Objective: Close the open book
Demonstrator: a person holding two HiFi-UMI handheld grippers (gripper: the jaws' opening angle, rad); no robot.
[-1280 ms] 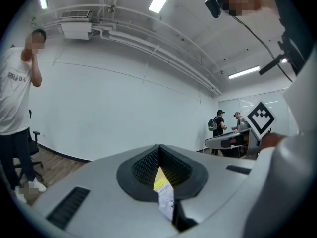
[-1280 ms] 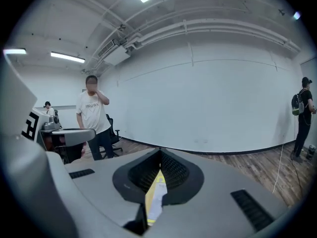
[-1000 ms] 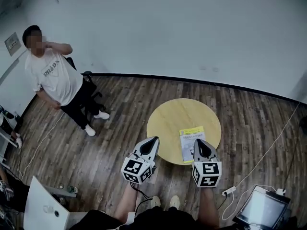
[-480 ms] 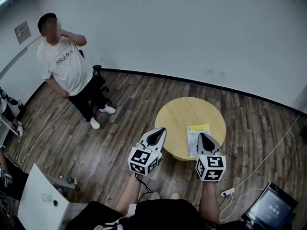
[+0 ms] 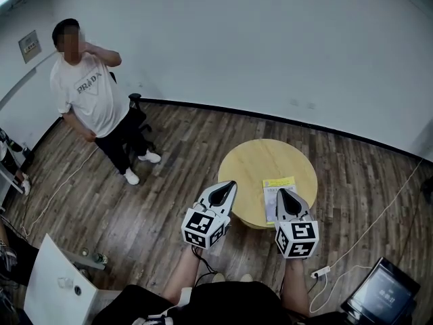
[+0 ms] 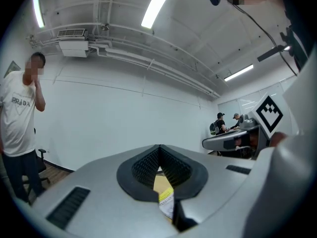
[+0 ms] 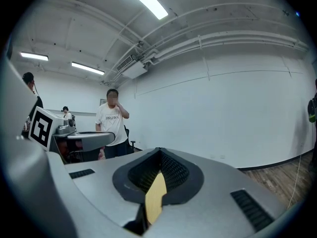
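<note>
While left hand-held gripper point(image 5: 229, 184) and right hand-held gripper point(image 5: 280, 192) hover closed, yellow-and-white book point(image 5: 272, 189) lies shut on round wooden surface point(image 5: 254, 164).

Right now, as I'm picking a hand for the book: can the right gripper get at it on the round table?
Probably yes. The right gripper appears above the near edge of the book, which lies flat on the table, and nothing else stands between them.

The right gripper point(image 7: 159, 150) has its jaws pressed together, a strip of yellow bench point(image 7: 155, 202) showing below them. At left is the left gripper point(image 7: 84, 140); behind it a person point(image 7: 113, 128) in a white T-shirt stands by the white wall point(image 7: 223, 113), hand raised.
</note>
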